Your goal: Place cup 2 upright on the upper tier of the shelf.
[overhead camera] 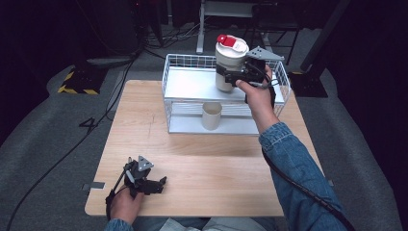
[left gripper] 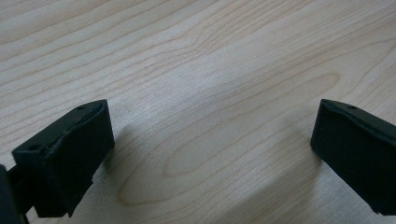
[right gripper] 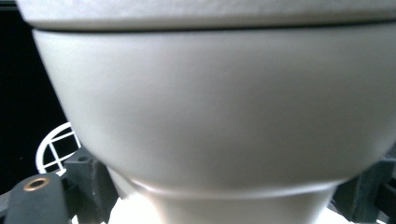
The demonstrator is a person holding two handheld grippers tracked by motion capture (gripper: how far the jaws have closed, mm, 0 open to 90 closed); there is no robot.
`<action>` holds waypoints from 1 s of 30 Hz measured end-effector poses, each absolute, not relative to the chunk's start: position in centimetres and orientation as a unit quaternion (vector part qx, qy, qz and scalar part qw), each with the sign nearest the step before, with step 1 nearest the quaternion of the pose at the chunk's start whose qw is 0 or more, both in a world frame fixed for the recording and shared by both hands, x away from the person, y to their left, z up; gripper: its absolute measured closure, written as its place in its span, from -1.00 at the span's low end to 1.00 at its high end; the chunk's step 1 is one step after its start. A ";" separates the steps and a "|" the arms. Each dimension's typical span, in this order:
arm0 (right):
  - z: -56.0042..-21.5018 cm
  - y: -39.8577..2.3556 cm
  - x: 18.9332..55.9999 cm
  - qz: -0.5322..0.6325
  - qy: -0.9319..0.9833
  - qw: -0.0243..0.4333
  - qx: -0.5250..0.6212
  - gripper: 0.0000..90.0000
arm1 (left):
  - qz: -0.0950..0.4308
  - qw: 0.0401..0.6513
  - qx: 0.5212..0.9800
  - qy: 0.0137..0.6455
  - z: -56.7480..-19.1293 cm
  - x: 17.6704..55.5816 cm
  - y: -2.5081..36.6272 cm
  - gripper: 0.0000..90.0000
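The right gripper [overhead camera: 239, 74] has its jaws clamped on the narrower lower body of a beige tumbler [overhead camera: 228, 65], below the flare where the cup widens; in the right gripper view that flare bulges above the black jaws, and gripping under it probably keeps the cup from sliding down through the pads; the tumbler [right gripper: 210, 116] is held upright, its long axis vertical, the red-and-white flip lid [overhead camera: 231, 41] pointing up, most likely so that nothing inside can spill; its base hangs at or just above the top shelf of the white wire rack [overhead camera: 175, 62] at the far side of the table [overhead camera: 192, 163], and I cannot tell whether it touches the shelf; the person's right hand [overhead camera: 257, 94] reaches in from the right, the denim sleeve [overhead camera: 293, 163] trailing back toward the near edge.

On the lower shelf, below and slightly left of the held tumbler, a second beige cup [overhead camera: 211, 115] stands upright with no lid, open mouth up.

The left gripper [overhead camera: 153, 186] rests low at the near left of the table, jaws spread wide with bare wood between them, holding nothing; it seems parked out of the way while the right hand does the work.
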State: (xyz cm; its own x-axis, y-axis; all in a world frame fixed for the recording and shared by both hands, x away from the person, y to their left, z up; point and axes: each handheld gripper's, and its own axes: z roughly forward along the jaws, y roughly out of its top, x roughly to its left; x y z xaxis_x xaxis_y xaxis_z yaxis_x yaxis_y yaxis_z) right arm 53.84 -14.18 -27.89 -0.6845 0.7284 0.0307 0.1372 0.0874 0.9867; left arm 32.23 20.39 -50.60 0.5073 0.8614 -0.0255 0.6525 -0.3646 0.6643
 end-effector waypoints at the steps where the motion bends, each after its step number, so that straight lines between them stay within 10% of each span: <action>1: -28.0 -14.1 53.9 0.598 0.695 0.246 0.314 -0.71 | 0.165 0.316 0.808 0.469 -50.6 32.2 20.4 -1.00; 30: -29.0 -14.6 54.5 0.576 0.710 0.229 0.335 -0.71 | 0.165 0.315 0.809 0.468 -50.6 32.2 20.4 -1.00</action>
State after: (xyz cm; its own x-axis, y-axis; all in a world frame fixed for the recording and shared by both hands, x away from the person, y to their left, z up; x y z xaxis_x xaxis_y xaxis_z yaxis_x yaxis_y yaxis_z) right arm 54.54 -14.57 -29.01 -0.6716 0.7384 0.0607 0.2117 0.1127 0.9708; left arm 32.23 20.37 -50.60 0.5066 0.8618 -0.0277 0.6533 -0.3626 0.6646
